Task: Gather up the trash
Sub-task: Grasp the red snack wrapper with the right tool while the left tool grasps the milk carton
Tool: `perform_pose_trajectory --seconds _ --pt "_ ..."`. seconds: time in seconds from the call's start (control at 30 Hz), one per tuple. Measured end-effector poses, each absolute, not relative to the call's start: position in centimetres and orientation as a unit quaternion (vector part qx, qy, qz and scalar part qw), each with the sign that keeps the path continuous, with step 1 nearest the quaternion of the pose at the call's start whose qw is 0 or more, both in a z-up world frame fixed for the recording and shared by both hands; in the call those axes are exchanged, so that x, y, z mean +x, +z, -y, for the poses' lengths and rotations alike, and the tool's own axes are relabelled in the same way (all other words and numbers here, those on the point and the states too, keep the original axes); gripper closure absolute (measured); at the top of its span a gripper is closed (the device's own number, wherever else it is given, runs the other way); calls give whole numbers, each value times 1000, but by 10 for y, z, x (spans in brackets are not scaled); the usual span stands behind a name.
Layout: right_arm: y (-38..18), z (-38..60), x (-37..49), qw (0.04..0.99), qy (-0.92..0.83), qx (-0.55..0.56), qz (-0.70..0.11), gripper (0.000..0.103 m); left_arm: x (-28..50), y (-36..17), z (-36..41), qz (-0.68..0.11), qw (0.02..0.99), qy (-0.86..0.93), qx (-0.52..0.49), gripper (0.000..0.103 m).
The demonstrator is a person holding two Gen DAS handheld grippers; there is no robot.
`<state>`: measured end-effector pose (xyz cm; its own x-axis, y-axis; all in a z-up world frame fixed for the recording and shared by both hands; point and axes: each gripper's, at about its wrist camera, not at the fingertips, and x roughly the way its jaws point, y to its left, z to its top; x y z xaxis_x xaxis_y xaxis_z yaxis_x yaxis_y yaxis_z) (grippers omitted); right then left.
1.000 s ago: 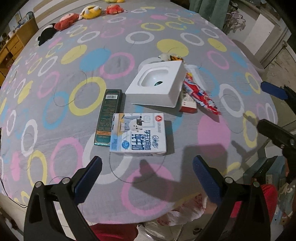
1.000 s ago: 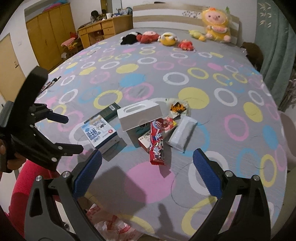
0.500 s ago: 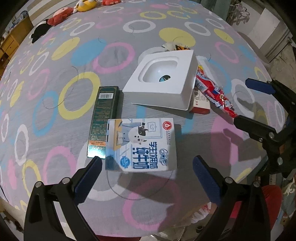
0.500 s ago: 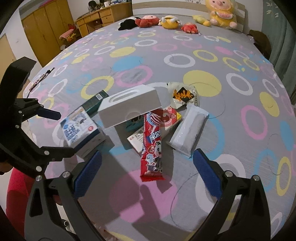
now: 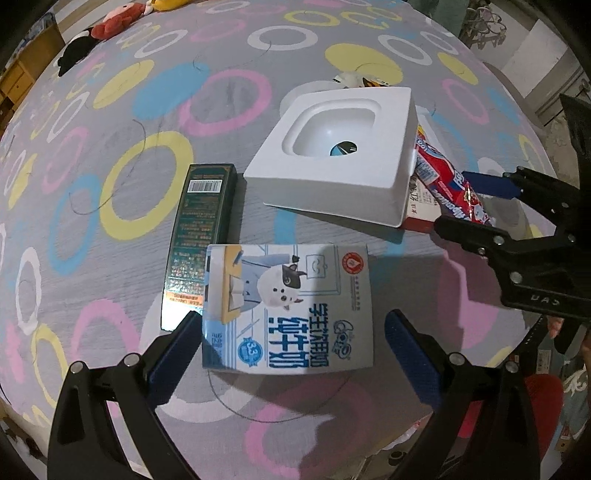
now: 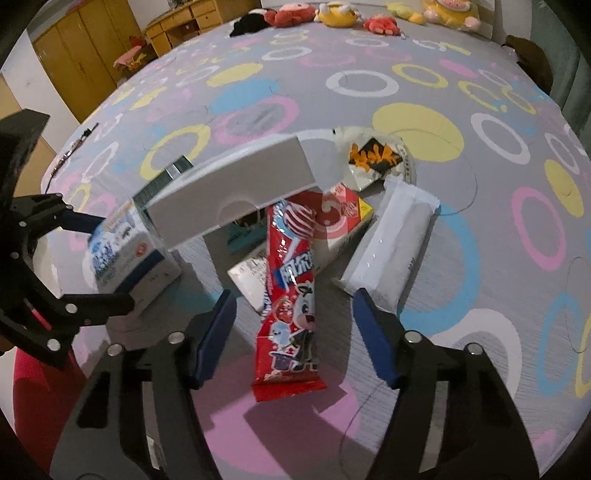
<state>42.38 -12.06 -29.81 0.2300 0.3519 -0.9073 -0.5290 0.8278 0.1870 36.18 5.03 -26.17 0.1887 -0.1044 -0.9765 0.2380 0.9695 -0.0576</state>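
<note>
Looking along my left gripper (image 5: 291, 341), I see its blue pads spread wide on either side of the near end of the blue-and-white milk carton (image 5: 288, 306), which lies flat on the ringed bedspread (image 5: 122, 122) close to the near edge; whether the left pad touches the carton I cannot tell. A dark green box (image 5: 197, 240) lies just beside the carton on its left, and the white moulded tray (image 5: 340, 155) sits tilted beyond it, propped on other rubbish.

My right gripper (image 6: 293, 334) is also parted, holding nothing, its pads flanking the lower part of the red snack wrapper (image 6: 290, 306). That wrapper lies over a red-and-white carton (image 6: 332, 229), with a white sachet (image 6: 391, 247) just to the right and a crumpled black-and-orange packet (image 6: 373, 157) farther back. Plush toys (image 6: 332, 14) line the far edge of the bedspread.
</note>
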Motion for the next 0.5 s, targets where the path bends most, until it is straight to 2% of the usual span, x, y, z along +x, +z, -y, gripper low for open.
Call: perform_pose_trajectory --seconds 0.03,0.07,0.1,0.27,0.37,0.5 --pt "-300 120 424 779 282 -79 -554 38 363 -263 -51 -629 768 -110 53 11" --pt "-302 121 425 777 283 -76 -557 45 365 -265 -49 -630 767 -108 54 19" --pt "-303 122 425 775 286 -71 -559 50 366 -267 -50 -634 764 -106 54 22" --pt "-305 125 424 767 294 -54 -567 61 367 -268 -53 -636 763 -105 47 22" --pt "-303 124 423 763 302 -50 -570 77 368 -267 -53 -637 762 -101 48 22" --pt "-299 122 420 766 295 -56 -569 82 367 -264 -54 -639 762 -105 32 22"
